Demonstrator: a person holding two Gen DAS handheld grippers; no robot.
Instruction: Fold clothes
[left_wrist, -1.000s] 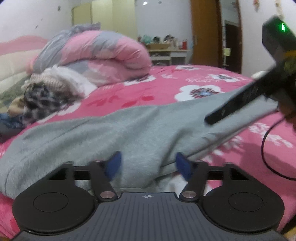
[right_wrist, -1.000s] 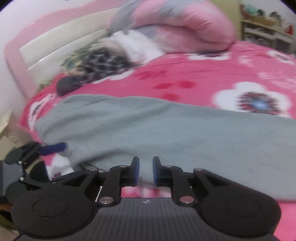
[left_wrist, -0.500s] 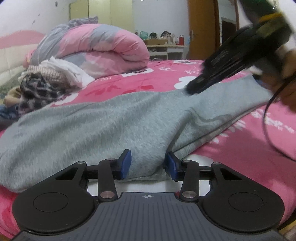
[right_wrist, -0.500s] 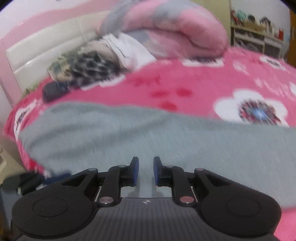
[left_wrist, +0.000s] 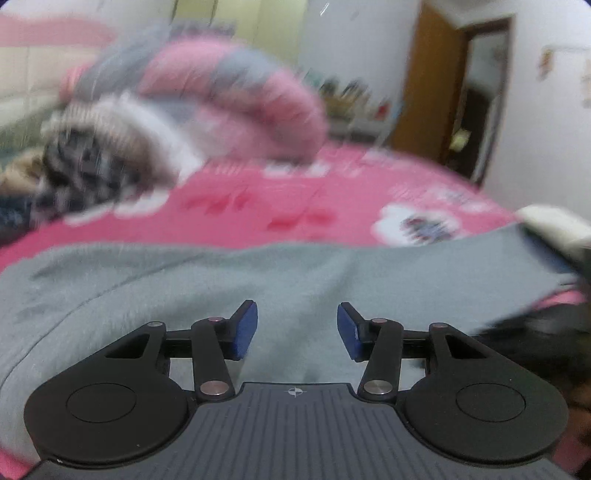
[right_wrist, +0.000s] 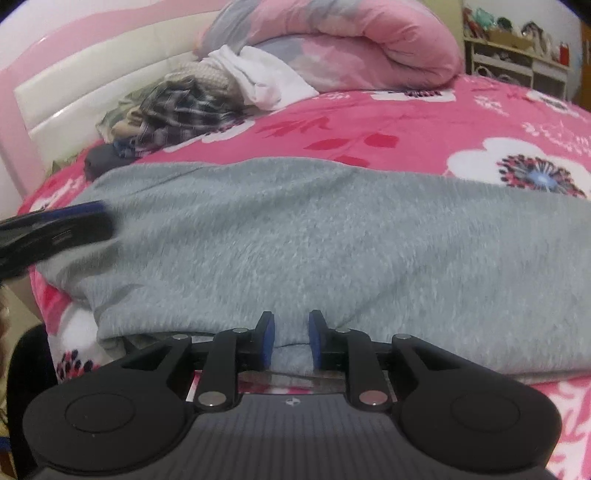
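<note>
A grey fleecy garment (right_wrist: 332, 236) lies spread across the pink flowered bed, and it also fills the lower half of the blurred left wrist view (left_wrist: 184, 280). My left gripper (left_wrist: 295, 317) hovers over the cloth with its jaws opening and nothing pressed between its blue pads. In the right wrist view the left gripper (right_wrist: 55, 229) is a dark blur at the garment's left end. My right gripper (right_wrist: 291, 328) sits low at the garment's near edge. Its jaws stand narrowly apart and are opening slightly, with the cloth's edge showing in the gap. The right gripper (left_wrist: 535, 325) is also a dark blur at the cloth's right end.
A rolled pink and grey quilt (right_wrist: 351, 48) and a heap of loose clothes (right_wrist: 184, 103) lie by the white headboard (right_wrist: 74, 85). Pink bedsheet (right_wrist: 443, 122) stretches beyond the garment. A cluttered shelf (right_wrist: 517, 55) and a brown door (left_wrist: 436, 92) stand at the back.
My left gripper slid sideways along the garment, its jaws narrowing and then widening again. My right gripper sank from above the cloth to its near edge, with its gap a little wider.
</note>
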